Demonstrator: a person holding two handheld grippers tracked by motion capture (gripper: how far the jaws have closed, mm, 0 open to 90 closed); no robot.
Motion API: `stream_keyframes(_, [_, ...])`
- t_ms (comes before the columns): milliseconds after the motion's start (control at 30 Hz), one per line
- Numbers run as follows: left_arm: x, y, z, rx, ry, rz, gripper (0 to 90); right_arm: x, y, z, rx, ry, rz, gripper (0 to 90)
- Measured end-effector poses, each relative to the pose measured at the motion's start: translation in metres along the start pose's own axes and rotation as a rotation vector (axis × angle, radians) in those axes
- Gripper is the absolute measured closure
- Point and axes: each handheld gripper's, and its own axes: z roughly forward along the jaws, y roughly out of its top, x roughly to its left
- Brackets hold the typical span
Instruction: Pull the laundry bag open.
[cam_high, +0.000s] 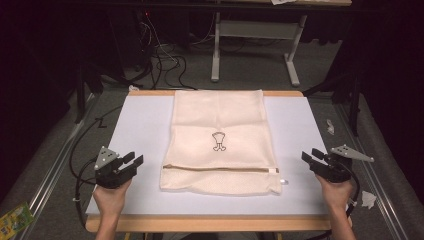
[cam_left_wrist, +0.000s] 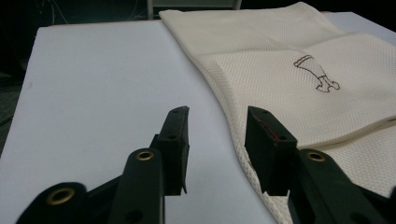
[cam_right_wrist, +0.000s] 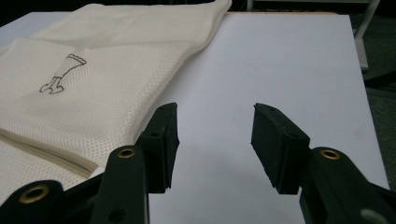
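Note:
A cream mesh laundry bag (cam_high: 219, 135) lies flat in the middle of the white table top (cam_high: 137, 125), with a small black line drawing (cam_high: 218, 141) on it and a zipper (cam_high: 220, 168) running across near its front edge. My left gripper (cam_high: 134, 161) rests open at the table's left, just short of the bag's left edge (cam_left_wrist: 224, 100). At the table's right, my right gripper (cam_high: 308, 156) is open too, beside the bag's right side (cam_right_wrist: 140, 88) and near the white zipper pull (cam_high: 273, 171). Nothing sits between either pair of jaws.
The table has a wooden rim (cam_high: 210, 223). Beyond its far edge stand a grey table frame (cam_high: 255, 47) and tangled cables (cam_high: 165, 60) on the carpet. Bits of paper (cam_high: 368, 199) lie on the floor at the right, a green packet (cam_high: 15, 217) at the left.

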Motion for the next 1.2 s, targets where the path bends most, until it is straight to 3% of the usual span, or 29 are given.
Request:
stream_keyframes(433, [0.008,-0.006,0.009,0.028,0.012,-0.03,55.4,-0.022,-0.015,-0.005,0.005,-0.038,0.056,51.6])
stream_keyframes(867, [0.015,-0.011,0.017,0.052,0.028,-0.061,53.5,-0.026,-0.018,0.0,0.02,-0.049,0.074,51.4])
stream_keyframes(1200, [0.015,-0.015,0.032,0.09,0.031,-0.061,52.7,-0.024,-0.018,0.008,0.034,-0.055,0.074,51.7])
